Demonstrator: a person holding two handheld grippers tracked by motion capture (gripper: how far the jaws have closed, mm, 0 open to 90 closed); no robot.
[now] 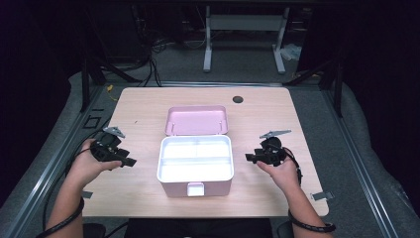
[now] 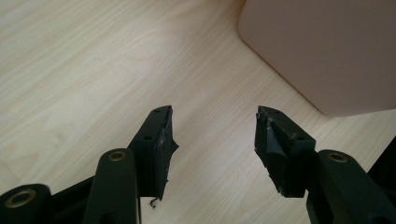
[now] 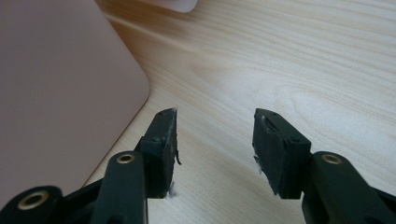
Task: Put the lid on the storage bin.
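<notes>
pink box point(image 1: 195, 186) open, white tray point(image 1: 195, 157) inside

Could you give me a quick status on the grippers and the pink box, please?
Left gripper open, empty. Right gripper open, empty. Pink box between them, lid up. Nothing blocking.

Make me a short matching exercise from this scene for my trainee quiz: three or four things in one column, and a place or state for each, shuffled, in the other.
Things:
1. pink box
2. lid
3. left gripper
4. right gripper

Places or states:
A. open, at the box's right side, nothing between its jaws
B. swung back, lying behind the box
C. at the table's middle, white inside, latch at the near side
D. open, at the box's left side, nothing between its jaws

Pairs: 1-C, 2-B, 3-D, 4-A
</notes>
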